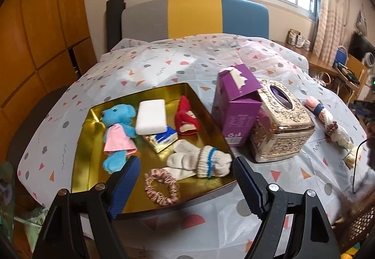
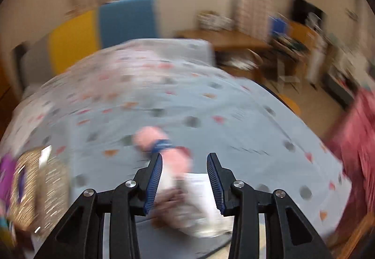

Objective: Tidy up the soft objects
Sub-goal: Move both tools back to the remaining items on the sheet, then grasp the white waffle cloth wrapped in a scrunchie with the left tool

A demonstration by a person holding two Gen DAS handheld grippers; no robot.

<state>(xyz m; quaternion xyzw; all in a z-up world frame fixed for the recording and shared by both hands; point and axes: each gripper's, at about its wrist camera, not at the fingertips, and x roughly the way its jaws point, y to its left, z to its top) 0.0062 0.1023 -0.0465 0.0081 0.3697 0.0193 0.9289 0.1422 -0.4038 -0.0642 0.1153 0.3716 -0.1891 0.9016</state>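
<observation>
- Jaws of the left gripper (image 1: pixel 186 169) stand wide apart with nothing between them, hovering over the near edge of the gold tray (image 1: pixel 80 165); a careless drop here could knock that rim and shift the tray on the slick cloth (image 1: pixel 164 66).
- Scrunchie (image 1: pixel 161 187) lies just ahead of those pads, beside the socks (image 1: pixel 199 161); a grab there might drag out something already sorted.
- Right gripper (image 2: pixel 184 182) is part open and grips nothing, above loose soft items: a pale bundle (image 2: pixel 196 209) and a pink yarn skein (image 2: pixel 161 144). That view is heavily smeared, so a fast approach could overshoot and pinch cloth instead.
- Bundle and skein lie close together; a closing bite may catch both or only a fold, which could slip free on the way over.
- Purple box (image 1: pixel 236 106) and tissue holder (image 1: pixel 281 125) stand between these items and the tray, so a low carry could clip them.
</observation>
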